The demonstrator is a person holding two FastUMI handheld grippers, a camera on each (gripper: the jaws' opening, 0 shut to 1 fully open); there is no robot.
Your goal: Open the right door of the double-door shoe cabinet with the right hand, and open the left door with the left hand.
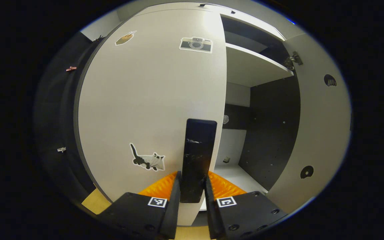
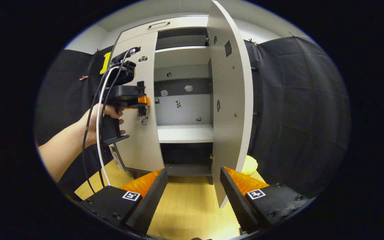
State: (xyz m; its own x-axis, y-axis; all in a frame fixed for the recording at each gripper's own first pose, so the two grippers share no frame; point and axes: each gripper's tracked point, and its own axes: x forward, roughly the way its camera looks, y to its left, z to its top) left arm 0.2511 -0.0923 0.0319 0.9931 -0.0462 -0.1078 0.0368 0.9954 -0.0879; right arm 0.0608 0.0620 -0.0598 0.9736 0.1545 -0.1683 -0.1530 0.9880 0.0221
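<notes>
Left gripper (image 1: 192,186), bottom centre of left gripper view, pinches left door (image 1: 145,100) handle (image 1: 198,156). Right gripper (image 2: 193,186) is spread wide, holding nothing; right door (image 2: 227,110) is swung open, centre frame. Our risk: an off-arc pull slips the handle.

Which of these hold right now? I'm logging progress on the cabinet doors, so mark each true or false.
1. The right door is swung open. True.
2. The left door is wide open. False: it looks shut or nearly so.
3. The left gripper is shut on the handle. True.
4. The right gripper grips the right door. False: it is open and apart from it.
5. Shoes fill the shelf. False: no shoes are visible on it.
</notes>
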